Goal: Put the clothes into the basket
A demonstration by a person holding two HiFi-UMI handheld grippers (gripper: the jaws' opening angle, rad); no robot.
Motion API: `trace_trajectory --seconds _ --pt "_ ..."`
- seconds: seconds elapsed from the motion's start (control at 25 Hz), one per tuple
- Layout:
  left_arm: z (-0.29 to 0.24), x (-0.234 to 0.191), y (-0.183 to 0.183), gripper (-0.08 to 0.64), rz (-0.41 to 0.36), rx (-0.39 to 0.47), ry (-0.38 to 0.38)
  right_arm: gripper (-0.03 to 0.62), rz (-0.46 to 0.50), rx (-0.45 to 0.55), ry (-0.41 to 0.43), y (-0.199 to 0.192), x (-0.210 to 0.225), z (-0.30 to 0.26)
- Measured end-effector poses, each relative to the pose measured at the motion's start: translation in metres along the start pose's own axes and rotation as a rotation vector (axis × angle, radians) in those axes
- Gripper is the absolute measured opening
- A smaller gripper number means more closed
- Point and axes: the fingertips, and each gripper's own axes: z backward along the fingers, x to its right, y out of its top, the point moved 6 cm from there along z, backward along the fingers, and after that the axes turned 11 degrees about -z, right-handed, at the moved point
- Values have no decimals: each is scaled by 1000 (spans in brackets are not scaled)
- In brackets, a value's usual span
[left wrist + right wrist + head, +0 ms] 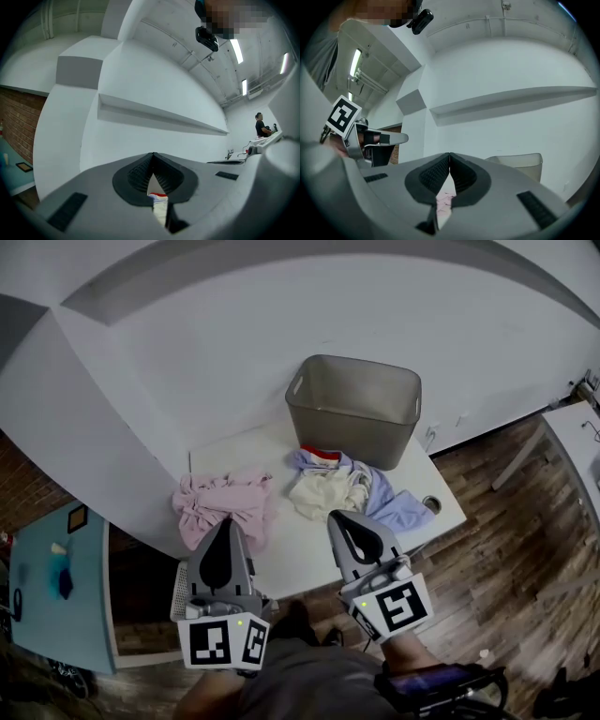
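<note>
Now | my left gripper (228, 523): jaws pressed together, empty | my right gripper (339, 518): same | one basket (347, 427) | two clothes piles on one table (309, 554): pink heap (225, 502), mixed heap (342, 488)

Support: white rectangular table (292, 554), standing on dark wood-plank floor (506, 559), far edge towards the white wall (234, 352).

On the tabletop:
- Grey-beige plastic basket (352, 413) with cut-out handles, upright at the far edge, right of centre.
- Crumpled pink garment (225, 502), left side, well apart from the basket, spilling over the left edge.
- Mixed heap just in front of the basket: cream garment (323, 493) in the middle, pale lavender garment (398, 507) spreading towards the right edge, red-and-white piece (321, 455) at the back, close against the basket's front wall.
- Round grommet (431, 503) set in the top near the right edge, just beside the lavender cloth.
</note>
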Motion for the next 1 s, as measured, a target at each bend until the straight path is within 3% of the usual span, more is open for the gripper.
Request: trace_trajectory --seconds 0.52,1.0 --pt "-19 -38 -41 8 58 -74 75 9 -7 -88 43 -23 -2 -38" --pt "-63 -79 -112 8 114 -195 118 9 -43 -186 61 -66 14 -104"
